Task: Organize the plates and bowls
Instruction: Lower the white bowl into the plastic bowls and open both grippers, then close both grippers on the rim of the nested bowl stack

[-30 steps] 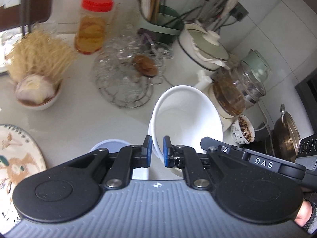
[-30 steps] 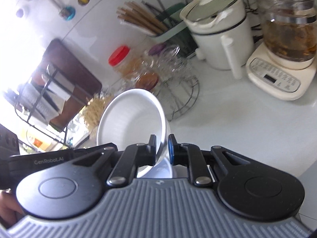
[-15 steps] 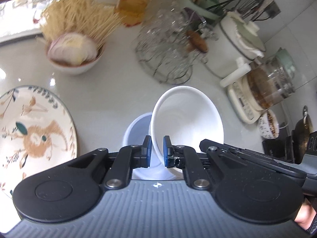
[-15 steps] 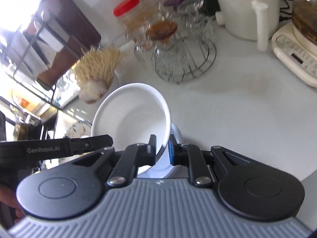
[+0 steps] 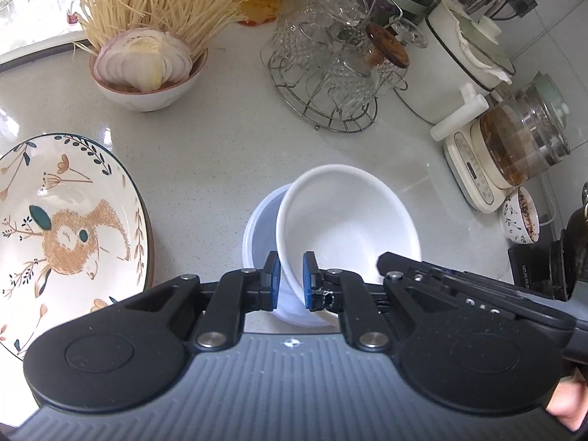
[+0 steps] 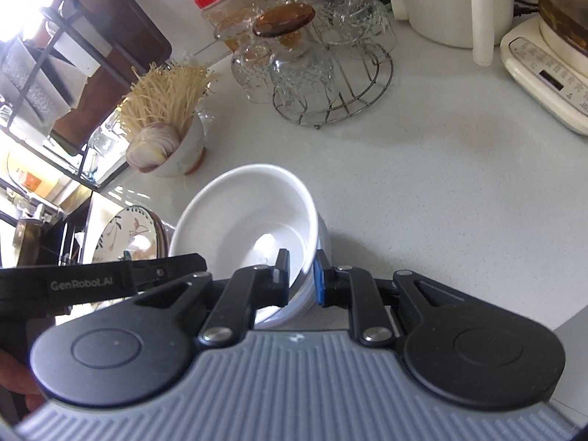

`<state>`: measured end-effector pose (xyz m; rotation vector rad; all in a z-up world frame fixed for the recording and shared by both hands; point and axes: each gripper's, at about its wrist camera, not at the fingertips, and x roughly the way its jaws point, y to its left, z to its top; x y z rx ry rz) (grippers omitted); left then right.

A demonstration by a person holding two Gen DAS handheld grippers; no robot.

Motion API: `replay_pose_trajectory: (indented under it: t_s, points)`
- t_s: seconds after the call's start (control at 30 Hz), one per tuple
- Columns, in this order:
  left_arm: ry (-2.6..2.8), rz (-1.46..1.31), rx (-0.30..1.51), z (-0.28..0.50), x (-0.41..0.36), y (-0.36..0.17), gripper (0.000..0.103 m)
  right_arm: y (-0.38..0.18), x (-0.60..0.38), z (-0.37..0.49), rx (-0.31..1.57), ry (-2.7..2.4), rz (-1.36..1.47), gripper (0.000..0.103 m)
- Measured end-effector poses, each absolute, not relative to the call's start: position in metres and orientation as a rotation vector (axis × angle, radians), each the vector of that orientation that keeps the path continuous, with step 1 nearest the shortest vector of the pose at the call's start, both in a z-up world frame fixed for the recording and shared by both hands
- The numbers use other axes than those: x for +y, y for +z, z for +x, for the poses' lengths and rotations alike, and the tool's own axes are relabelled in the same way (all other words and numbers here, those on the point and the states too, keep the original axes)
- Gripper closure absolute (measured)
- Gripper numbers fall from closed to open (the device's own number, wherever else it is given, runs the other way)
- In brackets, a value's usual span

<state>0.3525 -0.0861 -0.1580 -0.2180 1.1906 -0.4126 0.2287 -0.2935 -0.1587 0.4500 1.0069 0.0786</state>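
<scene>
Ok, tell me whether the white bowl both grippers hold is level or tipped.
Tipped. The white bowl leans over the pale bowl beneath it, its rim pinched by the left gripper and the right gripper.

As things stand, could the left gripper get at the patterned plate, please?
Probably not yet: the left gripper is shut on the white bowl. Otherwise the patterned plate lies unobstructed on the counter.

A home kitchen is shown: a pale counter point(image 5: 220, 154) is crowded with a rack of glasses point(image 5: 330, 70), a cooker point(image 5: 463, 70), a kettle point(image 5: 522, 139) (brown liquid inside) and noodles point(image 5: 158, 0).
</scene>
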Motion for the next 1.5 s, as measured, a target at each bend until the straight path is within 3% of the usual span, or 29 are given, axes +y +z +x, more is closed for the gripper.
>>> replay_pose_trajectory:
  t_s: [0.07, 0.13, 0.27, 0.3, 0.43, 1.17, 1.5]
  points:
    - [-0.395, -0.226, 1.189, 0.352, -0.085, -0.159, 0.089, -0.157, -0.295, 0.228, 0.996, 0.073, 0.443, 0.085]
    - [-0.372, -0.237, 1.195, 0.353, -0.082, -0.160, 0.079, -0.156, -0.297, 0.228, 0.986, 0.074, 0.456, 0.082]
    - [-0.352, -0.246, 1.193, 0.354, -0.077, -0.163, 0.066, -0.147, -0.299, 0.227, 0.938, 0.056, 0.411, 0.046]
    - [-0.345, -0.249, 1.195, 0.355, -0.076, -0.164, 0.062, -0.146, -0.301, 0.228, 0.929, 0.057, 0.417, 0.041]
    - [-0.344, -0.281, 1.195, 0.358, -0.073, -0.170, 0.056, -0.155, -0.309, 0.234, 0.948, 0.053, 0.453, 0.042]
    - [-0.343, -0.292, 1.248, 0.360, -0.082, -0.202, 0.056, -0.199, -0.312, 0.242, 1.043, 0.069, 0.587, 0.043]
    - [-0.314, -0.315, 1.270, 0.358, -0.078, -0.214, 0.059, -0.215, -0.315, 0.240, 1.074, 0.093, 0.664, 0.059]
